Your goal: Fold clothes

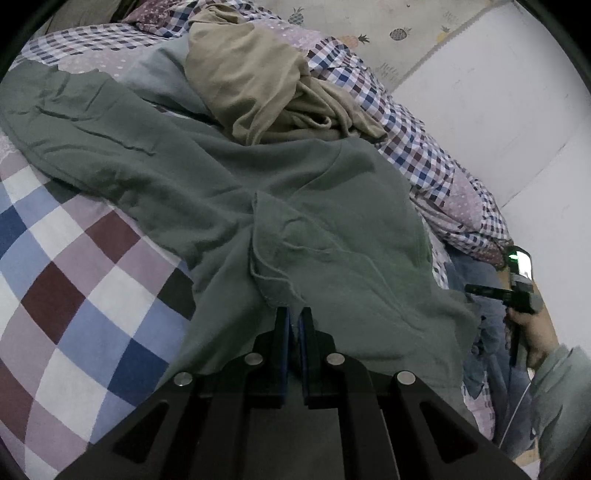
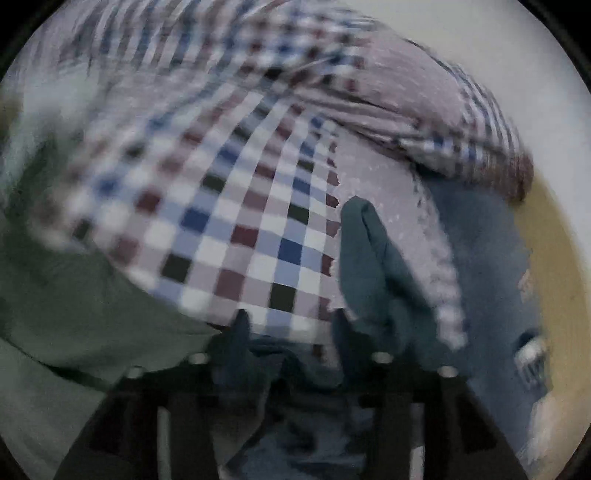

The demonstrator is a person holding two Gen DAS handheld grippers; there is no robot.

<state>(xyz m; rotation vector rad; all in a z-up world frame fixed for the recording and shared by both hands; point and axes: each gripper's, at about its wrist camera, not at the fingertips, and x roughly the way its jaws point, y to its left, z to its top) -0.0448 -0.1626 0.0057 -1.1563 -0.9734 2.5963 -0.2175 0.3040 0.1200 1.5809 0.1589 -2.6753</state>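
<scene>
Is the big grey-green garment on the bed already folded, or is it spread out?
Spread out, not folded. The grey-green garment lies loosely across the checked bedsheet, wrinkled, with only one small flap turned over near the left tongs.

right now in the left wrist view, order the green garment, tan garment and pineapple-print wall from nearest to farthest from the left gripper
1. green garment: right at the left gripper, spread ahead of its fingertips.
2. tan garment: bunched beyond the green one, up centre.
3. pineapple-print wall: behind the bed, top right.

Right wrist view motion-blurred; teal cloth (image 2: 373, 266) beside right jaw indistinct. Green garment (image 1: 229, 184) edge hidden under left jaws.
</scene>
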